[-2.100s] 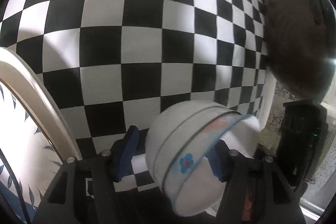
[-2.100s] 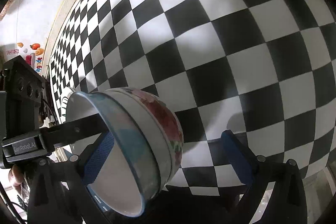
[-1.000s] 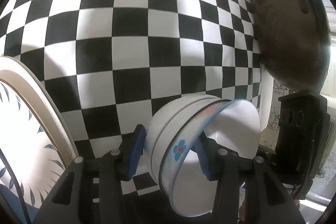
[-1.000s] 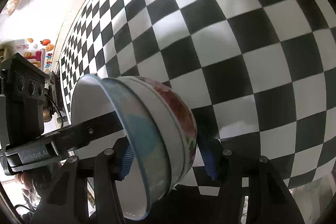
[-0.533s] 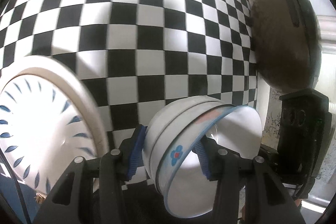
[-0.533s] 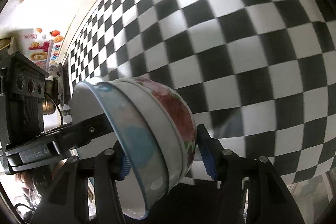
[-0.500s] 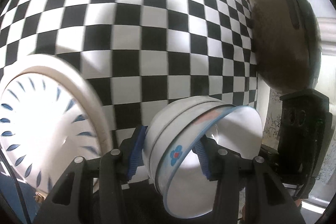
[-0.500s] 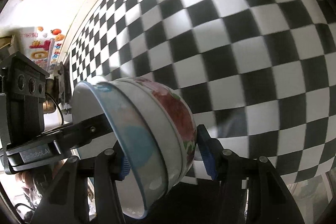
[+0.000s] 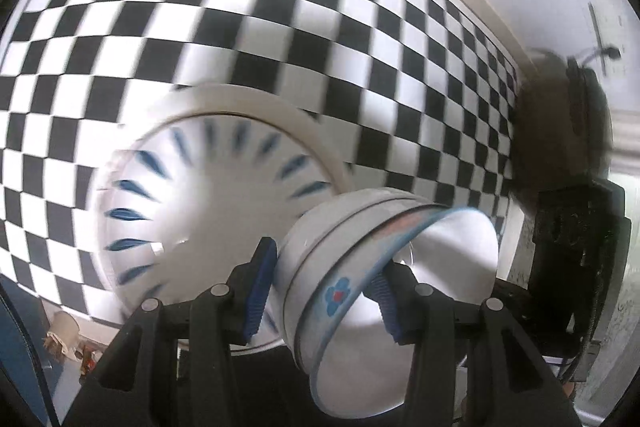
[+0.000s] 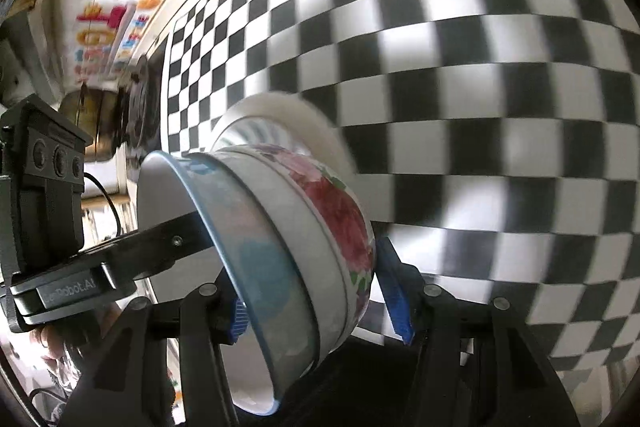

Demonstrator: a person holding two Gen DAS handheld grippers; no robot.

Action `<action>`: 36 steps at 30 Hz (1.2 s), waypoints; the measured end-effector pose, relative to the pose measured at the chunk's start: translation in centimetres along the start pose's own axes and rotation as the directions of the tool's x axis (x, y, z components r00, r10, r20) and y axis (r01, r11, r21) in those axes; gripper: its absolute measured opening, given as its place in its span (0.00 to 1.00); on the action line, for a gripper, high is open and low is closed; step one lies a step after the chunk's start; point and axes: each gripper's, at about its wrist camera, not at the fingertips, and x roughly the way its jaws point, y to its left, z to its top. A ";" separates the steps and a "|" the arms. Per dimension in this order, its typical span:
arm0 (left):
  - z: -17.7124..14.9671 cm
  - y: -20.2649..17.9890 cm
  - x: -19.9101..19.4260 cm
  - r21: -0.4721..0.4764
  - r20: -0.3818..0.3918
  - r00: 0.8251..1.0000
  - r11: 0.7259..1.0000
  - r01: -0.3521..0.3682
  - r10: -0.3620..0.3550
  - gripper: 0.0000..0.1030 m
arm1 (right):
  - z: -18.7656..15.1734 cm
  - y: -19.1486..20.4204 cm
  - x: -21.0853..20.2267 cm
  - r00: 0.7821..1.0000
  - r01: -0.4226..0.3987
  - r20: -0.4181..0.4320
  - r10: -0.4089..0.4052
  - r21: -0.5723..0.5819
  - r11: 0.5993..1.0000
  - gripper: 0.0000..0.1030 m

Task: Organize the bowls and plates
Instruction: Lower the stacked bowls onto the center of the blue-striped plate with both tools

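Both grippers are shut on the same stack of nested bowls. In the left wrist view my left gripper clamps the stack, whose blue-rimmed inner bowl bears a small blue flower. In the right wrist view my right gripper clamps the stack from the other side; the outer bowl shows red roses. The stack is tilted on its side and held above the table. A white plate with blue leaf marks lies just beyond it, its rim also showing in the right wrist view.
A black-and-white checkered tablecloth covers the table. A dark round pot stands at the table's far right edge in the left wrist view. The other gripper's black body and a colourful box show at left in the right wrist view.
Both grippers have carried the bowl stack toward the blue-leaf plate, which has come from the left edge to the middle of the left wrist view. Earlier, both grippers closed on the stack.
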 end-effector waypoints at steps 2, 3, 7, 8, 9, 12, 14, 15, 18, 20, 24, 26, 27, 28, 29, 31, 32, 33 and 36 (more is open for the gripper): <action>0.1 1.5 -0.5 -0.025 0.015 1.000 1.000 -0.009 0.010 0.41 | 0.4 1.5 1.6 1.000 -0.004 -0.028 0.003 -0.023 1.000 0.56; 0.1 2.2 -0.7 -0.037 0.021 1.000 0.999 -0.014 0.014 0.41 | 0.6 1.9 2.3 0.999 -0.006 -0.036 0.005 -0.029 1.000 0.56; 0.2 5.1 -0.9 -0.100 0.032 0.999 0.995 -0.020 0.023 0.41 | 1.1 4.1 5.3 0.997 0.006 -0.079 -0.011 -0.070 0.998 0.56; 0.1 5.7 -0.8 -0.109 0.033 0.999 0.994 -0.025 0.029 0.41 | 1.2 4.4 5.9 0.996 0.006 -0.087 -0.012 -0.073 0.997 0.56; 0.1 6.1 -0.8 -0.117 0.033 0.999 0.993 -0.027 0.031 0.41 | 1.3 4.7 6.5 0.995 0.004 -0.097 -0.011 -0.068 0.998 0.56; -0.1 7.1 -0.4 -0.142 0.026 0.999 0.990 -0.025 0.029 0.41 | 1.6 5.5 7.7 0.994 0.016 -0.110 -0.024 -0.073 0.997 0.56; -0.1 7.5 -0.3 -0.148 0.026 0.999 0.989 -0.023 0.027 0.41 | 1.8 5.6 8.0 0.993 0.021 -0.113 -0.029 -0.069 0.997 0.56; -0.1 7.6 -0.3 -0.148 0.025 0.999 0.989 -0.021 0.025 0.42 | 2.0 5.7 8.1 0.993 0.026 -0.113 -0.033 -0.069 0.997 0.56; -0.2 8.2 -0.2 -0.166 0.027 1.000 0.986 -0.004 0.009 0.42 | 2.2 5.9 8.4 0.993 0.040 -0.112 -0.048 -0.078 0.996 0.56; -0.2 8.3 -0.3 -0.170 0.030 1.000 0.985 -0.001 0.006 0.42 | 2.4 6.0 8.4 0.992 0.039 -0.115 -0.047 -0.076 0.996 0.56; -0.3 8.4 -0.3 -0.174 0.032 0.999 0.985 0.002 0.003 0.42 | 2.6 6.1 8.5 0.992 0.043 -0.115 -0.052 -0.074 0.996 0.56; -0.2 8.4 -0.4 -0.172 0.032 0.999 0.985 0.003 0.003 0.42 | 2.5 6.1 8.4 0.992 0.043 -0.114 -0.051 -0.072 0.996 0.56; -0.2 8.4 -0.4 -0.170 0.032 0.999 0.986 0.002 0.004 0.42 | 2.5 6.0 8.5 0.992 0.043 -0.115 -0.052 -0.075 0.996 0.56; -0.2 8.4 -0.4 -0.173 0.032 0.999 0.985 0.003 0.003 0.42 | 2.5 6.0 8.4 0.992 0.043 -0.116 -0.052 -0.074 0.996 0.56; -0.2 8.4 -0.4 -0.170 0.032 0.999 0.985 0.002 0.003 0.42 | 2.5 5.9 8.4 0.992 0.044 -0.116 -0.053 -0.073 0.996 0.56; -0.2 8.4 -0.3 -0.168 0.033 0.999 0.986 0.003 0.003 0.42 | 2.4 6.0 8.5 0.992 0.044 -0.114 -0.052 -0.071 0.997 0.56; -0.2 8.4 -0.3 -0.166 0.034 0.999 0.986 0.005 0.001 0.42 | 2.5 6.0 8.4 0.992 0.044 -0.115 -0.053 -0.073 0.996 0.56; -0.2 8.4 -0.4 -0.165 0.035 0.999 0.986 0.005 0.001 0.42 | 2.5 6.0 8.5 0.992 0.044 -0.115 -0.053 -0.075 0.996 0.56; -0.4 8.5 -0.4 -0.161 0.038 0.999 0.987 0.006 0.000 0.42 | 2.3 5.9 8.3 0.992 0.050 -0.110 -0.058 -0.077 0.996 0.56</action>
